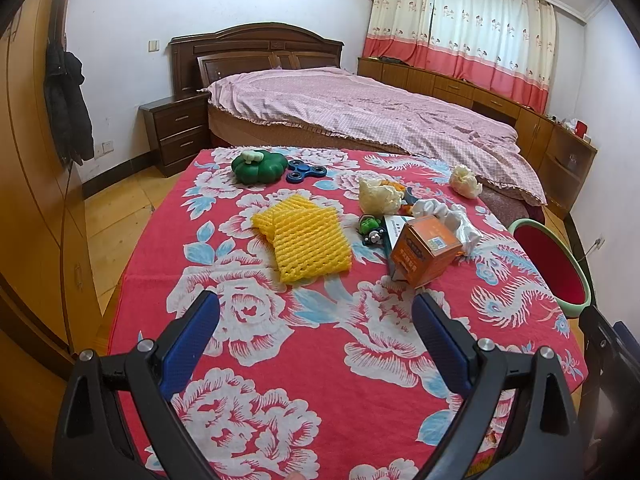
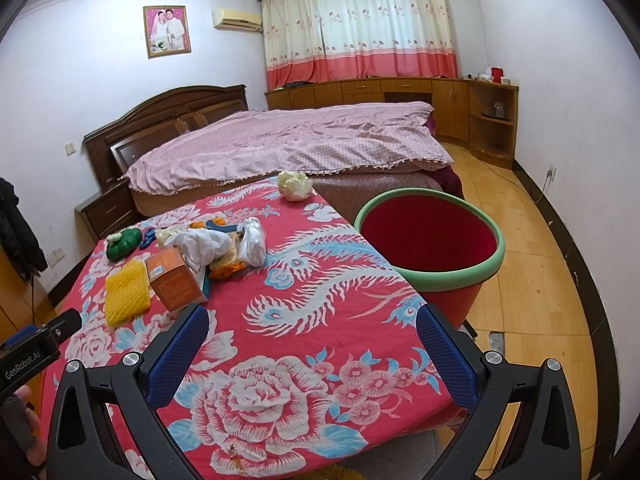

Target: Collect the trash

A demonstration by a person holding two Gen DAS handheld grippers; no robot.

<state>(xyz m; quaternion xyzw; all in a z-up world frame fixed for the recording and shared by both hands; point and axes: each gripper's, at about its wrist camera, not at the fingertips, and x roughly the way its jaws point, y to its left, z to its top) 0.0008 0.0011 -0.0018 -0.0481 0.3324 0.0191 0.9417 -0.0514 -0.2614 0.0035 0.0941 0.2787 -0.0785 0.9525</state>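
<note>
Bedroom clutter sits on a table draped in a red floral cloth (image 1: 320, 360), with the bed just behind its far edge. We hold our left gripper (image 1: 316, 320) over the near edge, jaws spread wide and empty. Toward the far left corner lie a green toy pumpkin (image 1: 258, 168) and a blue fidget spinner (image 1: 306, 171), which we judge are not trash. Mid-table lies the yellow foam fruit net (image 1: 306, 240): feather-light, soft and springy, so we would pinch one edge and expect it to flop. Just right of it the orange carton (image 1: 426, 254) looks light but crushable; a grip across two flat faces seems best. Behind it, crumpled white paper and plastic (image 2: 224, 246) touch in a heap, flimsy and slippery. A paper wad (image 2: 295, 186) lies alone at the far right corner. Our right gripper (image 2: 312, 334) likewise gapes empty, and the red bin (image 2: 430, 240) stands just beside the right edge.
</note>
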